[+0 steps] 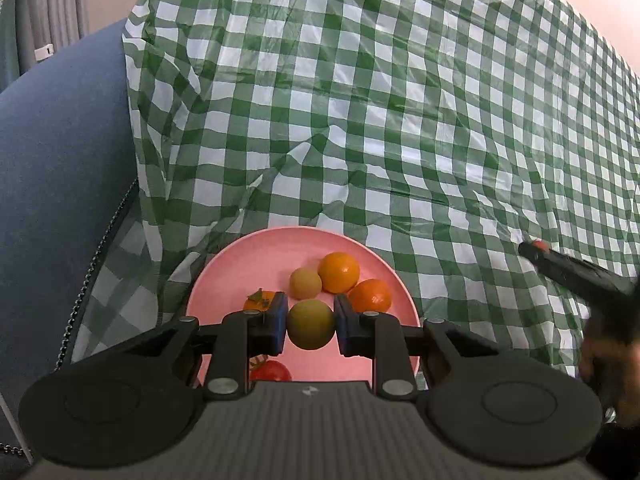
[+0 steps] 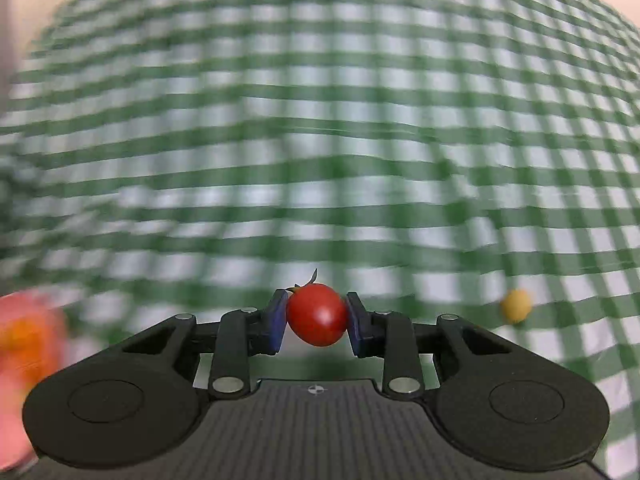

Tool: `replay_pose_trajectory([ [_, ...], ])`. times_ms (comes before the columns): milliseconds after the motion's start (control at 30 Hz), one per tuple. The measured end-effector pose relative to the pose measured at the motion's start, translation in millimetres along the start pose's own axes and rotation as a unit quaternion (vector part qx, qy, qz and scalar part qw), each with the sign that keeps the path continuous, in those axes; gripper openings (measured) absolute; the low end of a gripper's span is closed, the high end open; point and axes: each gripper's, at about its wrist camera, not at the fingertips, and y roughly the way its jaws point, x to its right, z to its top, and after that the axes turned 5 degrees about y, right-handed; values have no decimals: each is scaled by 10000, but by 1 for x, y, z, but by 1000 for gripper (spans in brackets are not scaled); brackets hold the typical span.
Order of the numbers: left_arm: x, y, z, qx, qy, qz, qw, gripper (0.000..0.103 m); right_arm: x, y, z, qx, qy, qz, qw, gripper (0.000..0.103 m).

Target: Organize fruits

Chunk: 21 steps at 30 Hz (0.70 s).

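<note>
Left view: left tool (image 1: 311,326) clamped on yellow-green fruit (image 1: 311,329), poised over pink plate (image 1: 240,256) with oranges (image 1: 338,272), likely for release. Right view: right tool (image 2: 317,316) gripping red tomato (image 2: 317,314) above checked tabletop (image 2: 320,140); small yellow fruit (image 2: 516,305) awaiting collection.

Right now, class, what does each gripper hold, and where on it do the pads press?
The left gripper holds a yellow-green fruit by its sides, above the pink plate. The right gripper holds a red tomato by its sides.
</note>
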Motion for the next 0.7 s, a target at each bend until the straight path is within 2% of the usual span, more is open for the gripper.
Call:
replay_pose_trajectory([
  [100, -4, -2, -3, -54, 0, 34, 10000, 27, -47, -30, -10, -61, -107, 784, 9968, 32],
  [167, -8, -5, -4, -52, 1, 83, 10000, 27, -79, -42, -17, -86, -304, 1105, 9934, 32],
  [267, -15, -8, -4, -8, 5, 156, 9999, 27, -114, -41, -24, -294, -563, 1298, 9895, 32],
  [400, -24, -9, -4, 31, 33, 225, 9997, 27, -133, -26, -30, -621, -613, 1442, 9857, 32],
  [467, -28, -8, -3, 18, 30, 118, 9999, 28, -147, -34, -33, -741, -697, 1527, 9830, 33],
  [500, -30, -10, -2, 56, -16, 99, 9999, 39, -150, -33, -31, -776, -763, 1578, 9815, 41],
  [533, -30, -14, -1, 134, -60, 101, 9998, 72, -155, -38, -27, -727, -785, 1546, 9822, 57],
  [600, -29, -26, 2, 370, -96, 262, 9989, 103, -147, -53, -20, -544, -767, 1484, 9844, 74],
  [633, -27, -36, 1, 610, -63, 326, 9976, 103, -141, -60, -19, -506, -740, 1443, 9855, 76],
  [700, -21, -45, 2, 663, 138, 245, 9974, 103, -120, -74, -21, -494, -609, 1234, 9892, 78],
])
